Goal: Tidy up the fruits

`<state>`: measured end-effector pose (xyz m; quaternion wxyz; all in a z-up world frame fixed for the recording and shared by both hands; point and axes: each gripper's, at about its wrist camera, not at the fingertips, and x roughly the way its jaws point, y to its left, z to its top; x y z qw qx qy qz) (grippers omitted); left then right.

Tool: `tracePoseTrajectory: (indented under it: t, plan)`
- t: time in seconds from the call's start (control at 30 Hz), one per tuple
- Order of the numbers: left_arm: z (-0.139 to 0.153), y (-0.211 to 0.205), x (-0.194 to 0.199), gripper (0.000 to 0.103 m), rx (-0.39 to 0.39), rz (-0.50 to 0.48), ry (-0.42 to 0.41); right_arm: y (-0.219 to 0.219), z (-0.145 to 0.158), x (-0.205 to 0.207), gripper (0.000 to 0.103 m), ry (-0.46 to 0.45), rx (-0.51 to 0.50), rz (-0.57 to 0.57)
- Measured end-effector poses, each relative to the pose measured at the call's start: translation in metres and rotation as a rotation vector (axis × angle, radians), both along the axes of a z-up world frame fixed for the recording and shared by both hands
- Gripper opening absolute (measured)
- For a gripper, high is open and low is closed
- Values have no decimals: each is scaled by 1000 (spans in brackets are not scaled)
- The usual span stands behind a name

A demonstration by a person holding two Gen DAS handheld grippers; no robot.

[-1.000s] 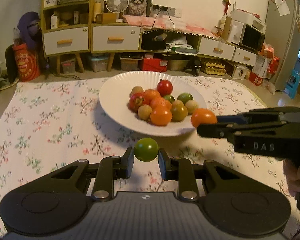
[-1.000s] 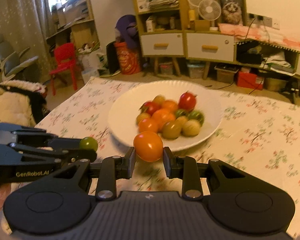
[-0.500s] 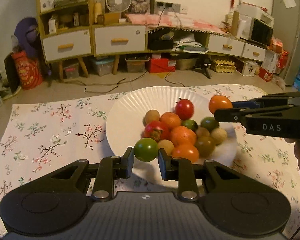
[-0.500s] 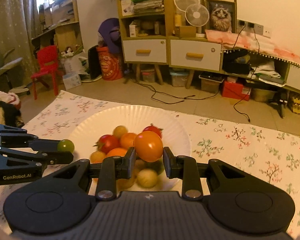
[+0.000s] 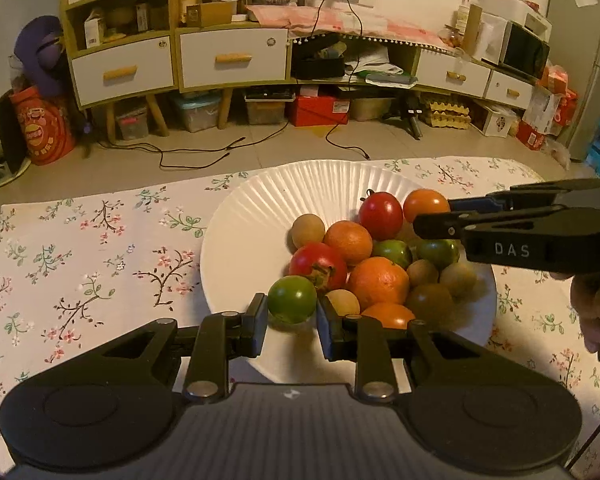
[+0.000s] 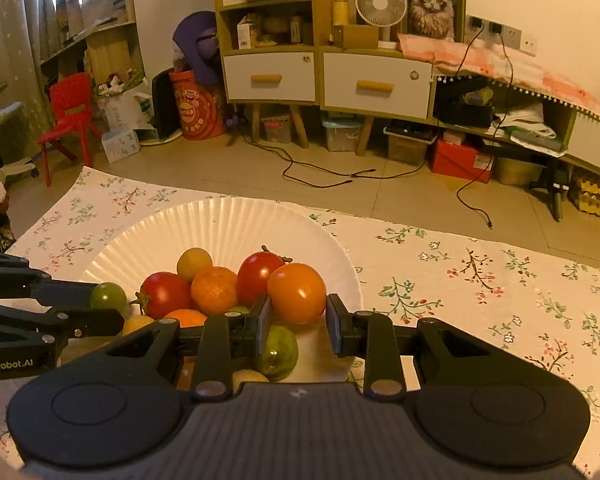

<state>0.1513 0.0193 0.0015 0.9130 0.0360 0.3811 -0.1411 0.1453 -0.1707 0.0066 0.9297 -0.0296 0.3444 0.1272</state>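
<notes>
A white paper plate [image 5: 244,240] on the floral tablecloth holds a pile of several red, orange, green and tan fruits [image 5: 376,280]. My left gripper [image 5: 292,318] is shut on a green tomato [image 5: 292,299] and holds it over the plate's near left part, beside a red fruit [image 5: 318,266]. My right gripper [image 6: 297,318] is shut on an orange tomato [image 6: 297,293] and holds it over the pile's right side, next to a red tomato [image 6: 256,272]. The orange tomato [image 5: 426,205] and right gripper also show in the left wrist view. The plate [image 6: 228,224] and green tomato [image 6: 108,297] also show in the right wrist view.
The floral tablecloth [image 5: 80,248] spreads left of the plate and to its right [image 6: 480,280]. Beyond the table's far edge are bare floor with cables [image 5: 204,156], drawer cabinets [image 5: 228,60] and a red chair [image 6: 70,116].
Both grippers moved forward from the plate's near edge to over the plate, each still holding its tomato. They now hang lower, close to the fruit pile.
</notes>
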Motion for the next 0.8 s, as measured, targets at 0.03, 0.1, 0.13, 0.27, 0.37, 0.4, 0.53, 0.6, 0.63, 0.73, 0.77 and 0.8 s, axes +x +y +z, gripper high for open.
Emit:
tracePoseTrajectory:
  t: [0.03, 0.1, 0.13, 0.27, 0.37, 0.4, 0.53, 0.6, 0.63, 0.73, 0.77, 0.8]
  plan:
    - [0, 1, 0, 25, -5, -2, 0, 1, 0, 0, 27, 0, -1, -3]
    - [0, 1, -2, 25, -4, -6, -2, 1, 0, 1, 27, 0, -5, -4]
    - [0, 1, -3, 25, -1, -7, -4, 1, 0, 1, 27, 0, -5, -4]
    - [2, -1, -4, 31, 16, -6, -19, 0, 2, 0, 31, -11, -7, -19]
    - [3, -2, -8, 39, 27, -3, -28, -3, 6, -3, 41, -27, -5, -33]
    - [4, -2, -9, 42, 29, -1, -31, -6, 8, -5, 43, -31, -1, -40]
    - [9, -2, -18, 54, 27, 8, -48, -13, 14, -14, 52, -44, 5, -55]
    - [11, -1, -23, 61, 31, 10, -58, -17, 16, -18, 55, -49, 1, -58]
    - [13, -1, -27, 64, 35, 16, -63, -18, 17, -21, 57, -51, -3, -61]
    - [17, 1, -33, 68, 32, 31, -61, -24, 19, -29, 61, -53, -4, -74]
    - [18, 1, -35, 72, 30, 37, -59, -25, 19, -32, 61, -51, -1, -80]
    - [19, 2, -37, 75, 30, 43, -58, -27, 20, -35, 63, -49, 3, -86]
